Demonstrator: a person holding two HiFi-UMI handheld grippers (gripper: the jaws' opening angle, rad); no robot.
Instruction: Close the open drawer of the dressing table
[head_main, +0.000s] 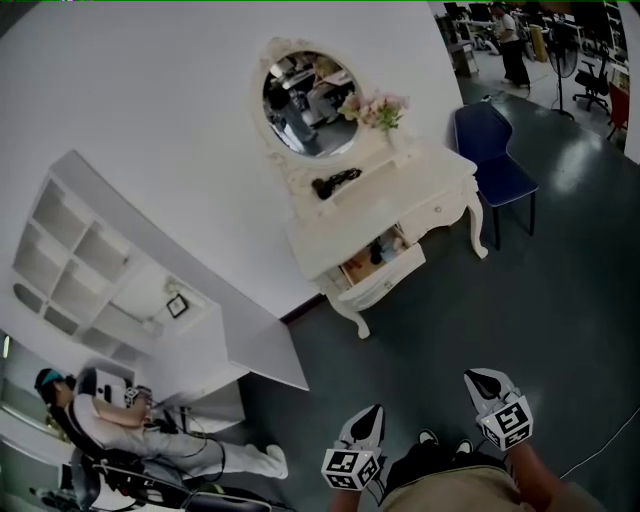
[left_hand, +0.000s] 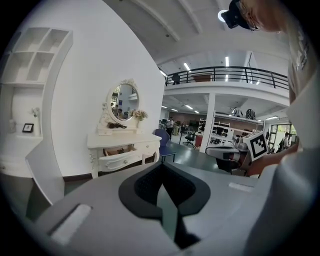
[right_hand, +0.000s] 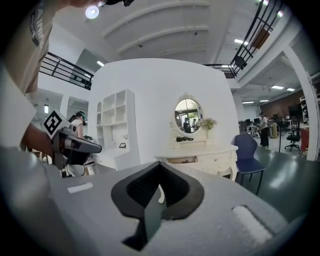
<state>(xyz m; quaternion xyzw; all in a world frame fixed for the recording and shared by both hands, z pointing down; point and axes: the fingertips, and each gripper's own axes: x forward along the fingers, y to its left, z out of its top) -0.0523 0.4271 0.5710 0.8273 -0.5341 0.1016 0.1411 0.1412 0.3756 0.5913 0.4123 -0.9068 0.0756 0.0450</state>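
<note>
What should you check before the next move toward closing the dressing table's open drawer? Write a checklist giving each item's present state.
1. Drawer pulled out: ok.
2. Left gripper empty: ok, jaws together.
3. Right gripper empty: ok, jaws together.
4. Drawer within reach: not ok, both grippers are far from the dressing table.
5. Drawer contents below its rim: cannot tell.
6. Blue chair out of the way: ok, beside the table.
</note>
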